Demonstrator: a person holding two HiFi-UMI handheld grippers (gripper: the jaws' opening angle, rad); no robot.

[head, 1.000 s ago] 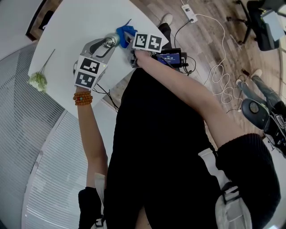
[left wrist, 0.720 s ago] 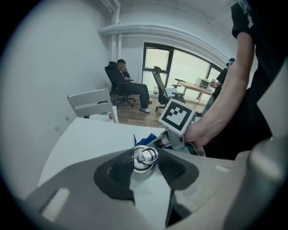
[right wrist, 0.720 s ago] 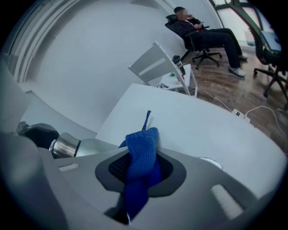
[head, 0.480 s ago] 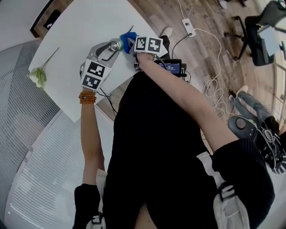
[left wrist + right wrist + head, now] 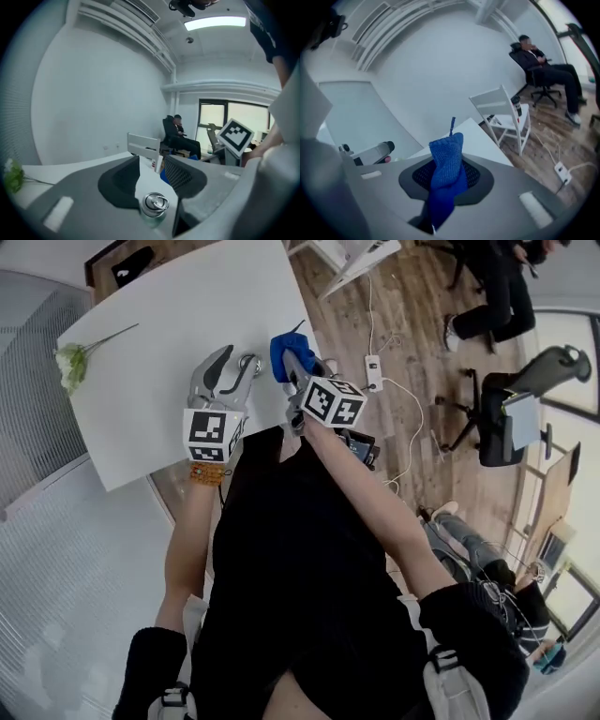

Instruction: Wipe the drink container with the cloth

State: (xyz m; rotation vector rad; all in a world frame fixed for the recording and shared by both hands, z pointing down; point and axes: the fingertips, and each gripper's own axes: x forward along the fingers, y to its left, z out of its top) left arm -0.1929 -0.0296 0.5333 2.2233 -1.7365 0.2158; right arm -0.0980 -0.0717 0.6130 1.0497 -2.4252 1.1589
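My left gripper (image 5: 232, 369) is shut on the drink container, a small clear bottle with a metal ring cap (image 5: 249, 362). In the left gripper view the cap (image 5: 156, 202) stands between the jaws of that gripper (image 5: 157, 171). The right gripper (image 5: 289, 360) is shut on a blue knitted cloth (image 5: 283, 349), which hangs bunched from its jaws just right of the bottle top, with a small gap between them. In the right gripper view the cloth (image 5: 447, 169) fills the jaws of the right gripper (image 5: 447, 180), and the bottle (image 5: 374, 152) shows at the left.
Both grippers hover over the near right corner of a white table (image 5: 159, 324). A flower sprig (image 5: 71, 359) lies at its left edge. On the wood floor to the right are a power strip (image 5: 372, 364), cables and office chairs; a white chair (image 5: 506, 115) stands beyond the table.
The head camera has swung, so the table sits differently in view. The cloth, earlier against the bottle cap, now sits slightly off it to the right. Both grippers keep their hold.
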